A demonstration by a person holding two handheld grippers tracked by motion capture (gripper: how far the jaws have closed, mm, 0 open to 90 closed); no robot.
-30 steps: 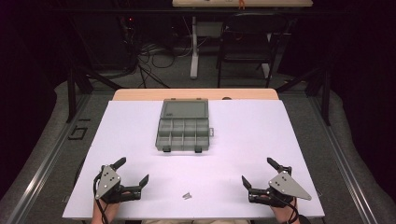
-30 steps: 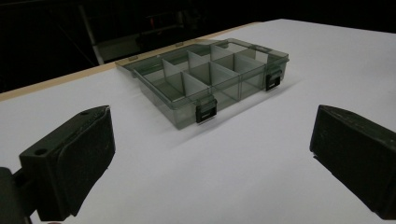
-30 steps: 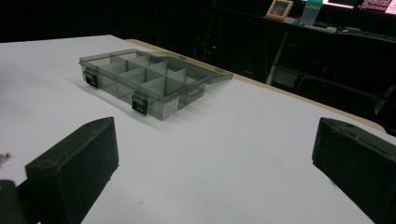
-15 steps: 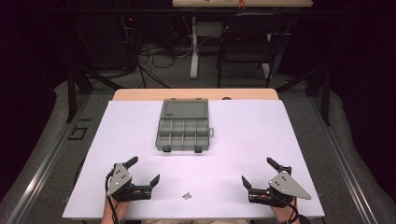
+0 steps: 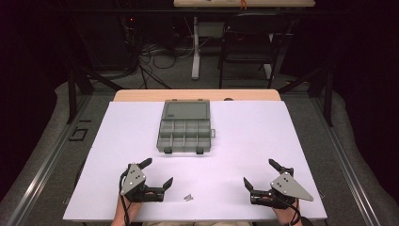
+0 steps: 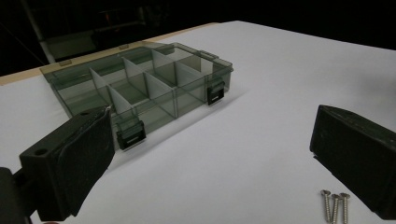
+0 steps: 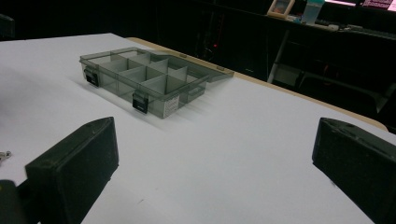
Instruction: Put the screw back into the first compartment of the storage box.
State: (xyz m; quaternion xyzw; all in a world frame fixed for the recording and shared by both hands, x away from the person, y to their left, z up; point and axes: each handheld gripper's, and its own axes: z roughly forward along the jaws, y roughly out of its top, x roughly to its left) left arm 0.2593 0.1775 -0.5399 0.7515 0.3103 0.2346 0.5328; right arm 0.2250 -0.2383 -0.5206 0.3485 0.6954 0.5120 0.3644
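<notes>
Bench (image 5: 282, 141) lay open on both flanks | compartment box (image 5: 184, 129) blocked mid-far centre | screws (image 5: 188, 197) sat just beside left gripper (image 5: 157, 172).

The see-through grey plastic compartment box (image 5: 185, 132) has black latches. Three small silver metal screws (image 6: 334, 204) lie on the plain white table sheet (image 5: 282, 141).

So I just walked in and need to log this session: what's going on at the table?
A person holds a gripper in each hand over a white table. The left gripper is open, near three small screws lying side by side on the table. The right gripper is open too, holding nothing. A grey compartment box sits farther back with its lid open, and its compartments look empty. Nothing is grasped yet.
</notes>
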